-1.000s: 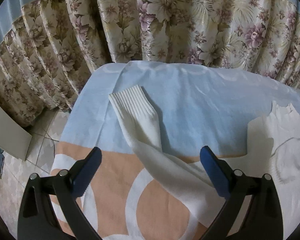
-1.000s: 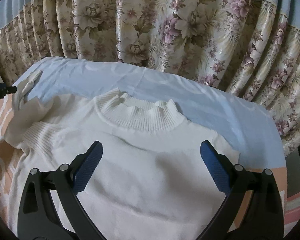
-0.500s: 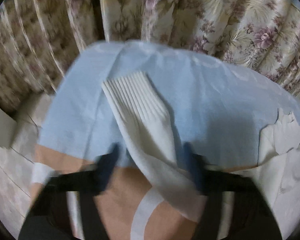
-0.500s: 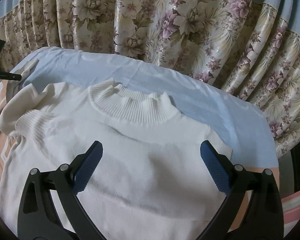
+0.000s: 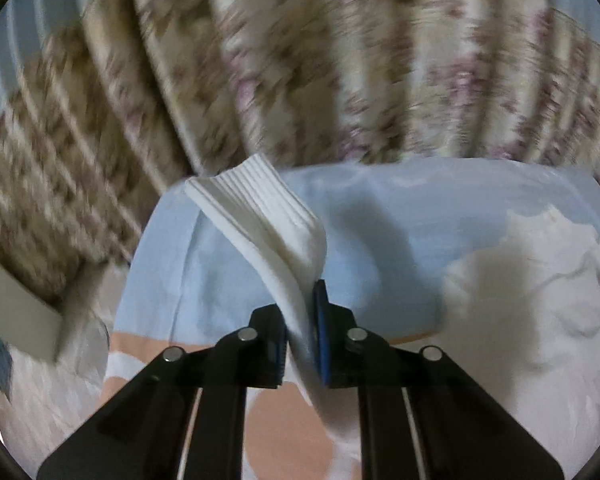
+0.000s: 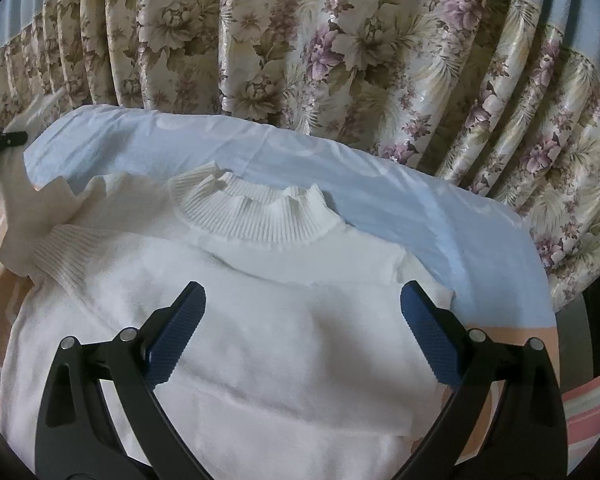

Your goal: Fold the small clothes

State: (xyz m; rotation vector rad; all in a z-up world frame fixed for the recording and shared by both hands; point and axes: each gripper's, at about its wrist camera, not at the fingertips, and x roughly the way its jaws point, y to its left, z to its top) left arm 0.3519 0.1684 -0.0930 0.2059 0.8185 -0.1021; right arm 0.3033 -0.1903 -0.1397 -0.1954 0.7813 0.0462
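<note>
Floral curtains (image 6: 300,40) back a white ribbed sweater (image 6: 260,320), sleeve (image 5: 268,216) clenched in left tool (image 5: 300,340); right tool (image 6: 300,336) released.

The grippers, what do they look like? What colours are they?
Both look alike. The left gripper and right gripper have shiny black arms that spread like a fork, small round silver bolts, and dark blue bumpy pads on the fingers. No cables, writing or sleeves show.
</note>
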